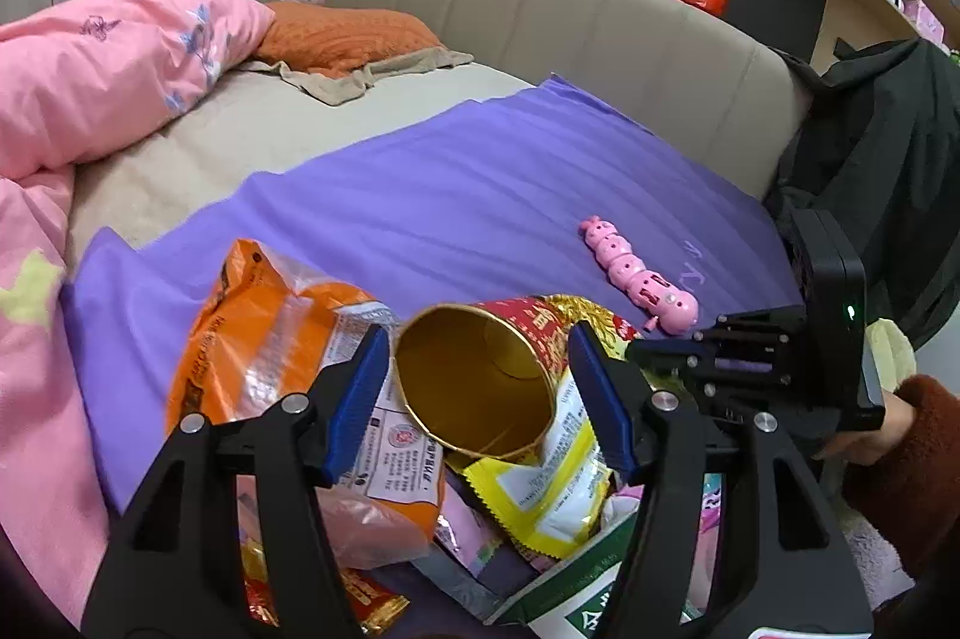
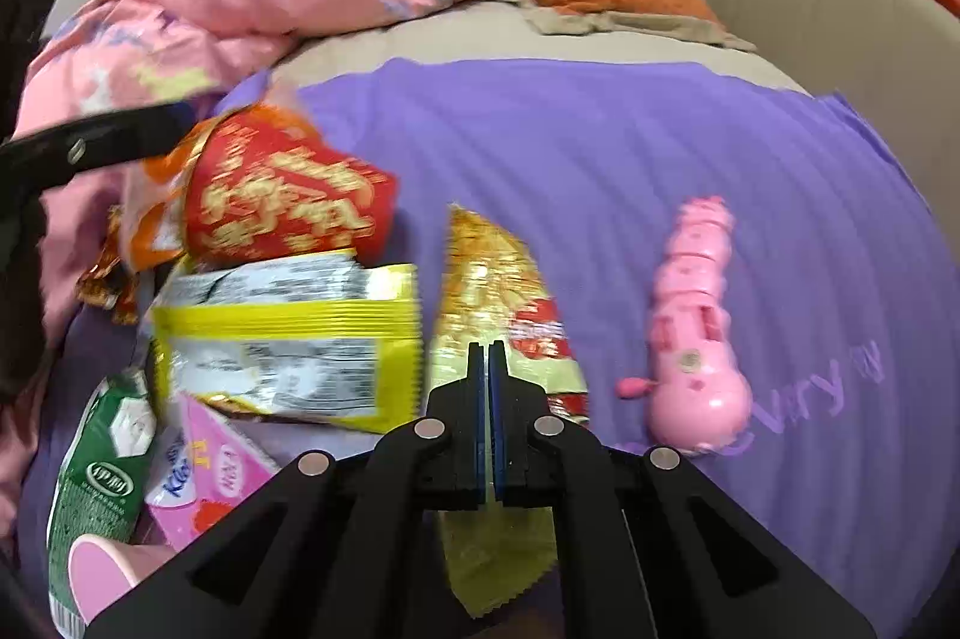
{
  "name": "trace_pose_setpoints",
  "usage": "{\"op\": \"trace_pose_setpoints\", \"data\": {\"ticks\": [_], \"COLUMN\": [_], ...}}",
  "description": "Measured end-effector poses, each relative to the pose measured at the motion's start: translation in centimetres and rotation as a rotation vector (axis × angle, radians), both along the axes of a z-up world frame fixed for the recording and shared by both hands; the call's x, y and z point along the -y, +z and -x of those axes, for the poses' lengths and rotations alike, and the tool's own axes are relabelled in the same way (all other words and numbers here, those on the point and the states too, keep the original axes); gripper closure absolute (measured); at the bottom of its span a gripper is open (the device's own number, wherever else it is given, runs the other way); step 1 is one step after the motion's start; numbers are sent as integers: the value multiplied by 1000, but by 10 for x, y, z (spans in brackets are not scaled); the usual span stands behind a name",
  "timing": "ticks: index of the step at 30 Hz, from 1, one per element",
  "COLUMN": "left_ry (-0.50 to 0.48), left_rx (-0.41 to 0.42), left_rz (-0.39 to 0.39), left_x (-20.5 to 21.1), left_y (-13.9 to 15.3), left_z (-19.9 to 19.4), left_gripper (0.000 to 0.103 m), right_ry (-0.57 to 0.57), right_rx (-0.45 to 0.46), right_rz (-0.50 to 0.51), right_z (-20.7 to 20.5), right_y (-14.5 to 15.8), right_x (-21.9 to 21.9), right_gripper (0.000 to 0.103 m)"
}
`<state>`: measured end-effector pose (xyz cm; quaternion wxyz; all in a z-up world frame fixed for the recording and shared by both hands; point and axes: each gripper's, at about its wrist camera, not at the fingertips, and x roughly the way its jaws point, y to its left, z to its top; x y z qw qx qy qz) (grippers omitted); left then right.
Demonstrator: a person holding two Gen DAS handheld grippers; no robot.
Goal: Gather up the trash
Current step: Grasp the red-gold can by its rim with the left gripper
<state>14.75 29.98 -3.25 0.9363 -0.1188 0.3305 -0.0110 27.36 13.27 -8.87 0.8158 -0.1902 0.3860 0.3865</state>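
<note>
A red paper cup (image 1: 480,381) with a gold inside lies on its side on a heap of wrappers, its mouth towards the left wrist camera. My left gripper (image 1: 480,333) stands open around it, with a small gap between each blue pad and the rim. In the right wrist view the cup (image 2: 282,201) shows its red printed side. My right gripper (image 2: 487,348) is shut on a gold and red snack wrapper (image 2: 492,279), which sticks out above and below the pads. In the left wrist view the right gripper (image 1: 636,348) sits just right of the cup, held by a hand in a brown sleeve.
The heap holds an orange bag (image 1: 264,333), a yellow wrapper (image 2: 288,333), a green carton (image 2: 102,471) and a pink pack (image 2: 210,471). A pink toy (image 2: 696,333) lies on the purple cloth (image 1: 480,177). A pink quilt (image 1: 108,57) borders the left, a dark jacket (image 1: 870,159) the right.
</note>
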Motion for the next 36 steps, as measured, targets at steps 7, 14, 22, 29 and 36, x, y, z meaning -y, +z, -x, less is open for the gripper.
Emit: {"op": "trace_pose_setpoints", "data": {"ticks": [7, 14, 22, 29, 36], "left_ry": [-34, -40, -9, 20, -4], "left_rx": [30, 21, 15, -13, -45], "left_rz": [-6, -9, 13, 34, 76], "left_x": [10, 9, 0, -14, -17], "left_y": [4, 1, -3, -7, -14], "left_z": [-3, -6, -10, -13, -16], "left_gripper": [44, 39, 39, 39, 39], "right_ry": [-78, 56, -29, 0, 49], "right_rx": [-188, -59, -140, -295, -56], "right_rz": [90, -103, 67, 20, 130], "right_z": [-18, 6, 11, -7, -2], "right_y": [-13, 24, 13, -9, -12], "right_x": [10, 11, -3, -45, -36], "right_gripper": [98, 98, 98, 98, 98]}}
